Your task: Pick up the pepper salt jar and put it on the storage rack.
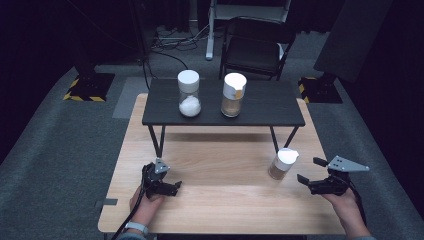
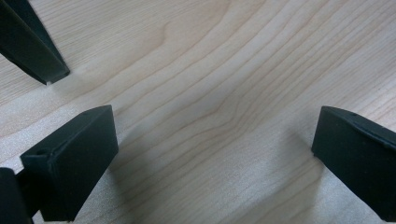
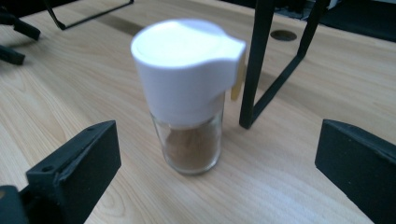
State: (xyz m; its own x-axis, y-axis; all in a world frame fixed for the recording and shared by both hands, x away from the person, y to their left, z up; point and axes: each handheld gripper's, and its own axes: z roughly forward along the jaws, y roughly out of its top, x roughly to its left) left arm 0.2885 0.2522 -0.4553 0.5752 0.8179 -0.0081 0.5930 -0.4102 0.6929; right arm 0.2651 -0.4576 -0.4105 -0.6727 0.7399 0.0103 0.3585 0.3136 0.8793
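Right tongs (image 1: 309,173) jaws apart, empty, aimed at small glass shaker jar with white flip-top lid and brown powder (image 1: 282,163), upright on light wooden table (image 1: 220,200) just beside them. Left tongs (image 1: 170,187) jaws apart, empty, low over bare tabletop, well apart from jar.

A small glass jar (image 1: 282,164) stood upright on the wooden worktop (image 1: 220,190), capped by a white spouted lid and about a third full of brown powder.

no readable text, no labels, no brands, no numbers anywhere
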